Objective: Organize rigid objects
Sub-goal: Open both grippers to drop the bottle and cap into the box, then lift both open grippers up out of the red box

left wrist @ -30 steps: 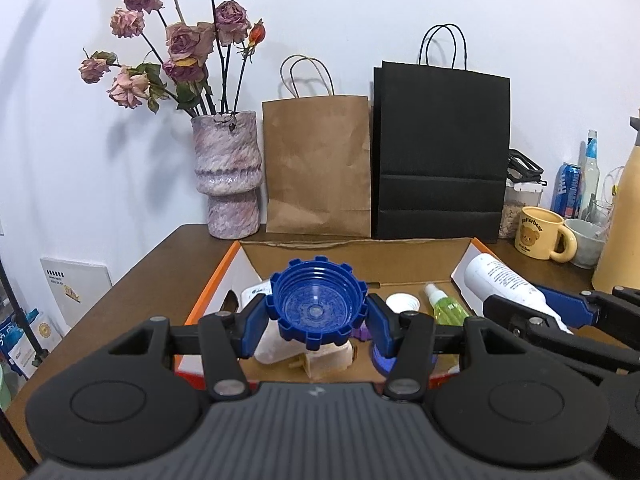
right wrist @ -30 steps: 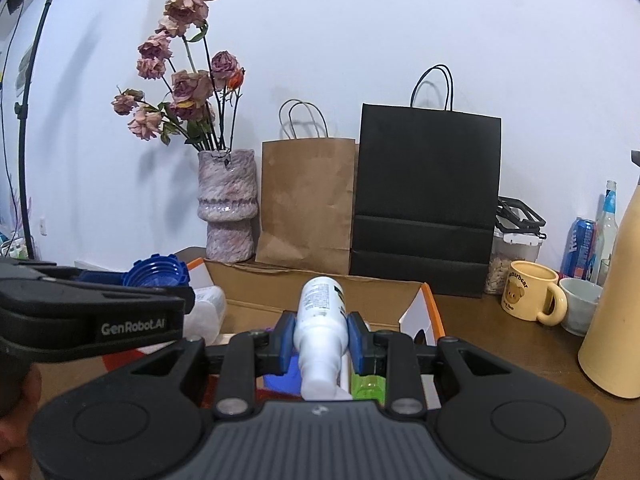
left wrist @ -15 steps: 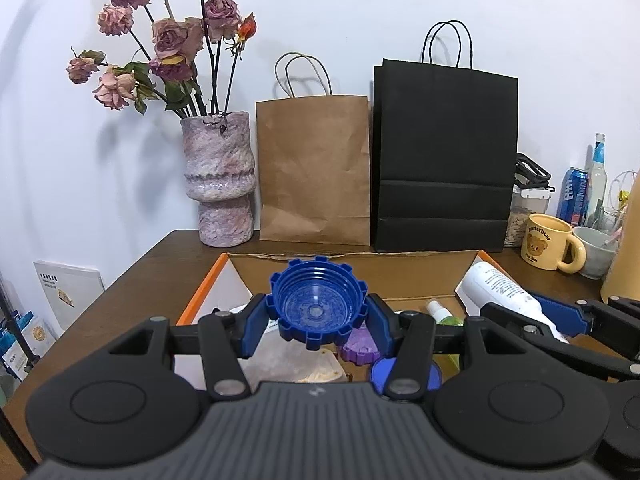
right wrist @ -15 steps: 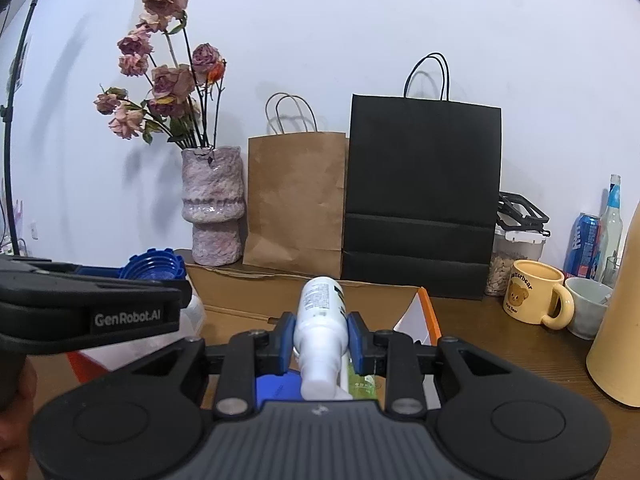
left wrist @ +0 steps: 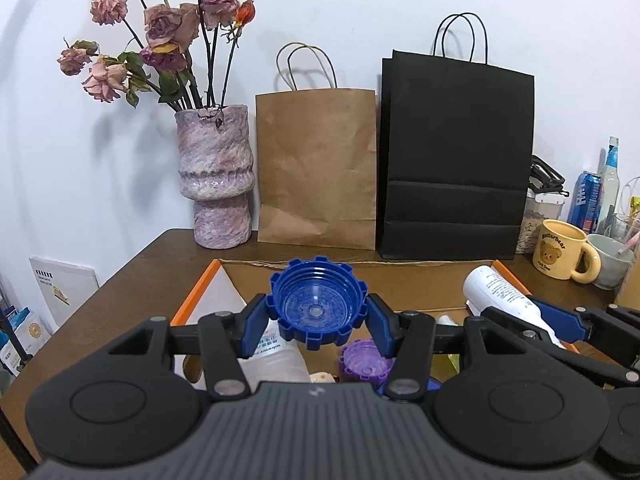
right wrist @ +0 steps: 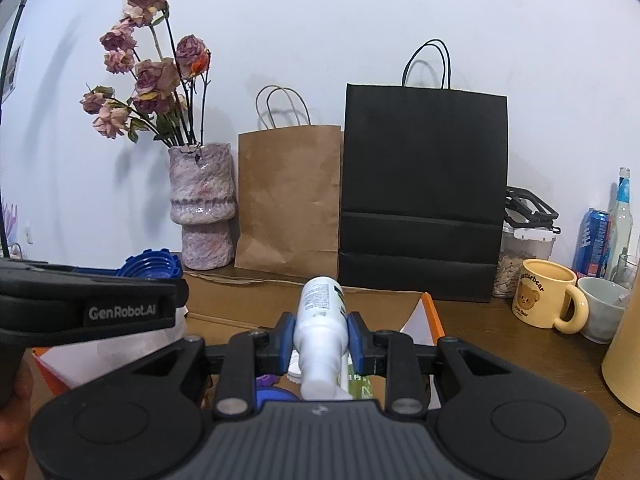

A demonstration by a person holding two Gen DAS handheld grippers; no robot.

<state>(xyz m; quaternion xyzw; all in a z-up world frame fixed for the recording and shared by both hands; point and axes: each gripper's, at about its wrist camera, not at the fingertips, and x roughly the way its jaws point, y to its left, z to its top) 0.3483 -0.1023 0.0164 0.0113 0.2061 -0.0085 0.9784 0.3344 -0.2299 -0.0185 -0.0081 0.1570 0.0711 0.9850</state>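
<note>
My left gripper (left wrist: 318, 312) is shut on a large blue ridged cap (left wrist: 316, 304), held above an open cardboard box (left wrist: 360, 268) with orange edges. My right gripper (right wrist: 320, 330) is shut on a white bottle (right wrist: 322, 320) with printed text, held above the right part of the same box (right wrist: 248, 292). The bottle also shows in the left wrist view (left wrist: 500, 292), and the blue cap in the right wrist view (right wrist: 150, 266). Inside the box lie a purple cap (left wrist: 366, 364), a clear plastic bottle (left wrist: 276, 356) and other small items, mostly hidden by the grippers.
At the back of the brown table (left wrist: 160, 256) stand a pink vase with dried roses (left wrist: 216, 176), a brown paper bag (left wrist: 316, 168) and a black paper bag (left wrist: 456, 160). A yellow mug (right wrist: 548, 300), a grey cup (right wrist: 604, 308), a can and bottles stand right.
Both grippers have risen and pulled back from the box, each still holding its object. The box contents now sit lower in both views.
</note>
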